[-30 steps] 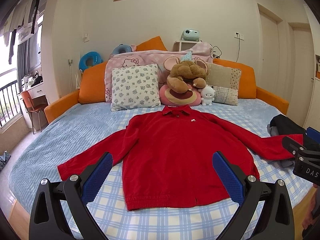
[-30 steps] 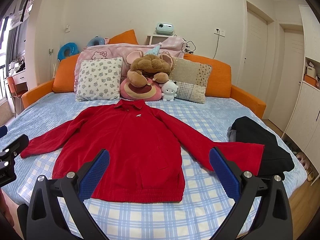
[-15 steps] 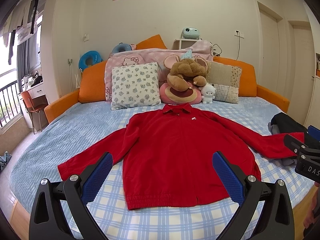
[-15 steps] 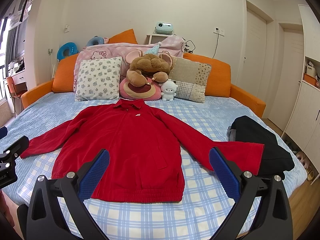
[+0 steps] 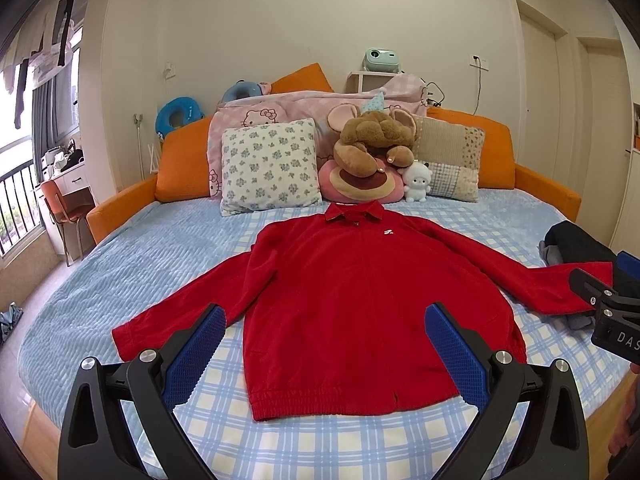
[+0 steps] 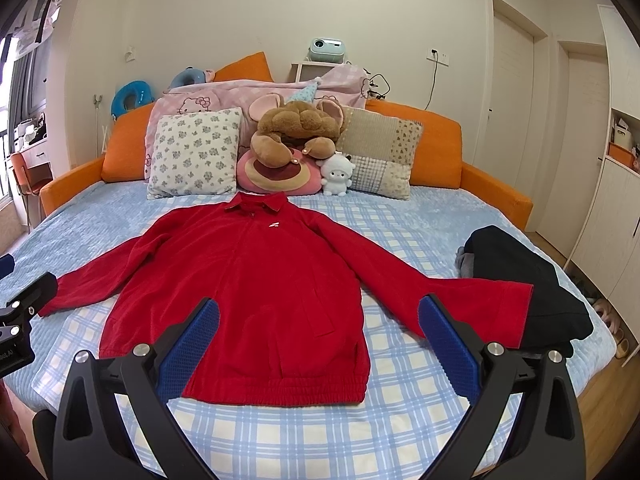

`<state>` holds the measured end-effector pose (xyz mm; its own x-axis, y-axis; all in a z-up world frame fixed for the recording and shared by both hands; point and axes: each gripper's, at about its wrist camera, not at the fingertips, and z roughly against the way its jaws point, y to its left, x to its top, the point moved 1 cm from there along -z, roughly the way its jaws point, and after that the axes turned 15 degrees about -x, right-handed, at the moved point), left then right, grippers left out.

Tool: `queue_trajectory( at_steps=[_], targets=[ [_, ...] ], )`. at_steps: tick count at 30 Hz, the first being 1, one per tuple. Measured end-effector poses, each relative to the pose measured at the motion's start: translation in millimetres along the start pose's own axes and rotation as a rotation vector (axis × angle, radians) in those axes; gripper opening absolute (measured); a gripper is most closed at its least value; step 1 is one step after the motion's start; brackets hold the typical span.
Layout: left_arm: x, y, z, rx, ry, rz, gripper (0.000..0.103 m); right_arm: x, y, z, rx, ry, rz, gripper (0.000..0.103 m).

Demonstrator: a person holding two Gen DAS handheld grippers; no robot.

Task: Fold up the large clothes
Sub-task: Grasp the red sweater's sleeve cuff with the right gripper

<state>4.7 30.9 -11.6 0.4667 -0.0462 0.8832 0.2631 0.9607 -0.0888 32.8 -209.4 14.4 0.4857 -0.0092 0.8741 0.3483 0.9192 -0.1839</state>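
One red long-sleeved collared jacket (image 5: 360,304) (image 6: 248,304) lies flat, front side up, on the blue-and-white checked sheet (image 5: 320,444) (image 6: 320,436) in the middle of the bed; its long axis runs from the elasticated hem at the near edge to the collar at the far end, pointing towards the pillows; both sleeves are spread outward and slightly towards the near side. In the left wrist view part of the right cuff is cut off behind the other tool's black body; in the right wrist view the end of the left sleeve is likewise partly covered at the frame's left edge. The right sleeve's cuff rests against a dark, black-and-grey heap of clothing (image 6: 524,276) (image 5: 576,240); what garments make up that heap cannot be made out.

The left gripper (image 5: 324,356) hangs above the near edge of the bed, its blue-padded fingers spread wide and holding nothing; the right gripper (image 6: 318,346) is in the same condition, fingers parted, clear of the fabric.

Beyond the collar: a white floral square cushion (image 5: 270,166) (image 6: 196,152); a brown plush mouse (image 5: 374,140) (image 6: 296,128) lying on a pink round cushion (image 5: 360,186); a small white plush figure (image 5: 416,182); an orange padded headboard (image 5: 180,168) behind.
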Motion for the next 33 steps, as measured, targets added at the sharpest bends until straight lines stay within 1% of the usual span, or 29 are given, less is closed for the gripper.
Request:
queue_trajectory(
  at_steps=[6, 8, 10, 13, 16, 18, 22, 24, 26, 29, 31, 33],
  targets=[
    [-3.0, -2.3, -5.6, -0.002, 0.011, -0.015, 0.101, -0.6, -3.8, -7.3, -0.016, 0.007, -0.008, 0.099],
    [-0.9, -3.4, -13.0, -0.009, 0.009, -0.028, 0.101, 0.7, -8.5, -12.7, -0.033, 0.009, -0.01, 0.099],
    [6.8, -6.7, -30.9, -0.012, 0.017, -0.04, 0.101, 1.9, -17.4, -20.2, -0.054, 0.014, -0.019, 0.099],
    [19.6, -12.6, -57.3, -0.029, 0.036, -0.044, 0.101, 3.7, -39.8, -37.2, -0.083, 0.026, -0.049, 0.099],
    [32.3, -23.1, -83.5, -0.075, 0.059, -0.039, 0.101, 4.6, -62.8, -61.3, -0.117, 0.048, -0.062, 0.099],
    [38.3, -30.9, -98.2, -0.097, 0.064, -0.04, 0.101, 4.9, -80.1, -82.2, -0.155, 0.073, -0.057, 0.099],
    [51.2, -54.0, -140.3, -0.126, 0.094, -0.041, 0.101, 3.0, -120.4, -112.6, -0.197, 0.122, -0.086, 0.099],
    [51.0, -65.1, -164.2, -0.132, 0.138, -0.039, 0.101, -0.9, -151.0, -129.8, -0.233, 0.16, -0.115, 0.099],
    [46.1, -76.5, -182.7, -0.15, 0.165, -0.04, 0.101, -5.9, -174.9, -142.2, -0.242, 0.193, -0.138, 0.099],
    [36.5, -90.6, -204.0, -0.184, 0.15, -0.035, 0.101, -17.4, -214.3, -164.8, -0.209, 0.26, -0.202, 0.098],
    [32.2, -96.9, -220.3, -0.212, 0.157, -0.03, 0.101, -22.7, -234.6, -179.8, -0.138, 0.302, -0.254, 0.098],
    [26.0, -106.1, -240.7, -0.241, 0.188, -0.022, 0.101, -25.5, -246.1, -191.6, -0.06, 0.328, -0.295, 0.098]
  ],
)
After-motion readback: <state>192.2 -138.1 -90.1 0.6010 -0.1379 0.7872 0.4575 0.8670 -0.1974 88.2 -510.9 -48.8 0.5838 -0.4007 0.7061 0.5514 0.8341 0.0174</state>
